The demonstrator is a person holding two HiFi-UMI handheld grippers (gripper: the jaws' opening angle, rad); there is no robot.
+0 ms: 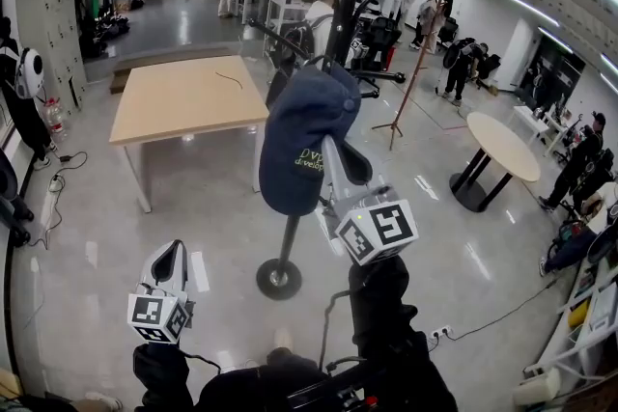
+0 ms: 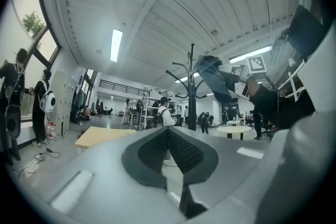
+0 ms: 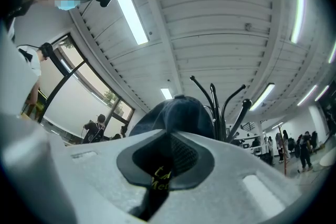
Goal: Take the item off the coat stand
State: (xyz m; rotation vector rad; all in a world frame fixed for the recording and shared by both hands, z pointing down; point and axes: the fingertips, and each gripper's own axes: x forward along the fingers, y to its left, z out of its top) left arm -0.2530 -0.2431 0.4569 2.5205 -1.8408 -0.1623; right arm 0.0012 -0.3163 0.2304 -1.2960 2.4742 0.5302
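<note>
A dark blue cap (image 1: pixel 301 135) with yellow lettering hangs beside the black pole of the coat stand (image 1: pixel 340 10), below its hooks. Whether it still rests on a hook is hidden. My right gripper (image 1: pixel 331 150) is shut on the cap's lower edge. In the right gripper view the cap (image 3: pixel 176 115) bulges above the closed jaws, the lettered fabric is pinched between them, and the stand's hooks (image 3: pixel 227 105) rise just behind. My left gripper (image 1: pixel 171 254) is lower and to the left, shut and empty. Its view shows the pads (image 2: pixel 157 148) meeting, with the stand (image 2: pixel 191 89) and cap (image 2: pixel 211 77) ahead.
The stand's round base (image 1: pixel 279 279) sits on the shiny floor just ahead of me. A wooden table (image 1: pixel 188 96) stands behind it to the left. A round table (image 1: pixel 502 146) and a thin wooden coat stand (image 1: pixel 409 77) are on the right. People stand farther back.
</note>
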